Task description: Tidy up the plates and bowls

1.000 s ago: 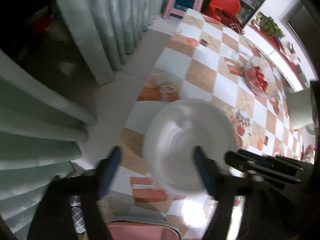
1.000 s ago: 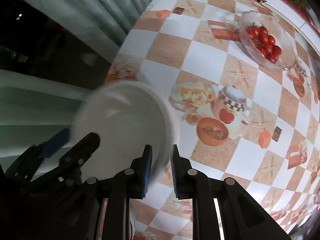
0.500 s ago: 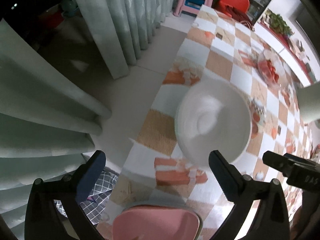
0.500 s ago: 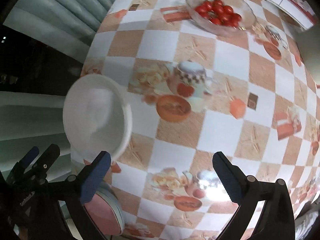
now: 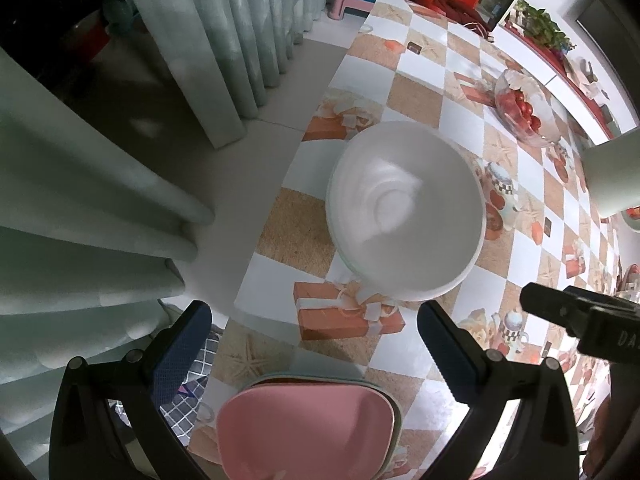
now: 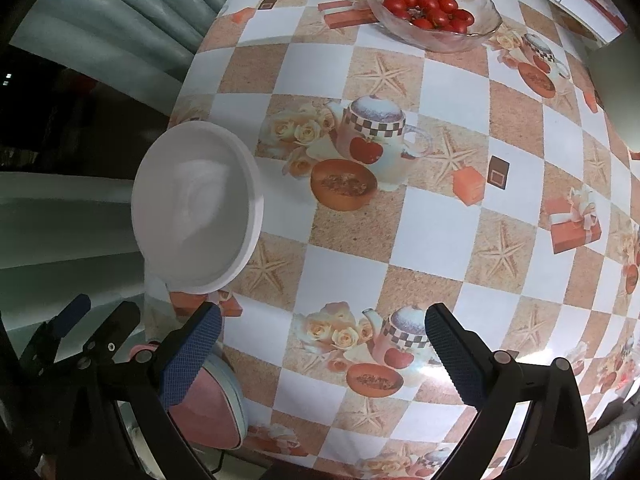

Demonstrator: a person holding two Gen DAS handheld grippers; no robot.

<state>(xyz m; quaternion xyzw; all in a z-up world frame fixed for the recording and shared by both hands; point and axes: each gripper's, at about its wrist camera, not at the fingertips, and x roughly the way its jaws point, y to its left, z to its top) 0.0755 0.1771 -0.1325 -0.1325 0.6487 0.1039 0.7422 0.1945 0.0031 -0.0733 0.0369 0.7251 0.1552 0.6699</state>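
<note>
White bowls (image 5: 406, 212) sit stacked mouth-up near the table's (image 5: 420, 76) curtain-side edge in the left wrist view, beyond the left gripper (image 5: 314, 354), whose jaws have just opened wide and hold nothing, with a pink plate (image 5: 308, 426) below them. From the right wrist, the right gripper (image 6: 322, 358) likewise has just spread, empty, over bare tablecloth; a glass bowl of tomatoes (image 6: 432, 6) stands well apart near the far edge.

White bowl (image 5: 404, 212) upright nr table edge; pink plate (image 5: 308, 428) beside.

Bowl (image 5: 404, 212) on table (image 5: 416, 60) edge; plate (image 5: 308, 424) nearer; tomato dish (image 6: 432, 8) beyond.
</note>
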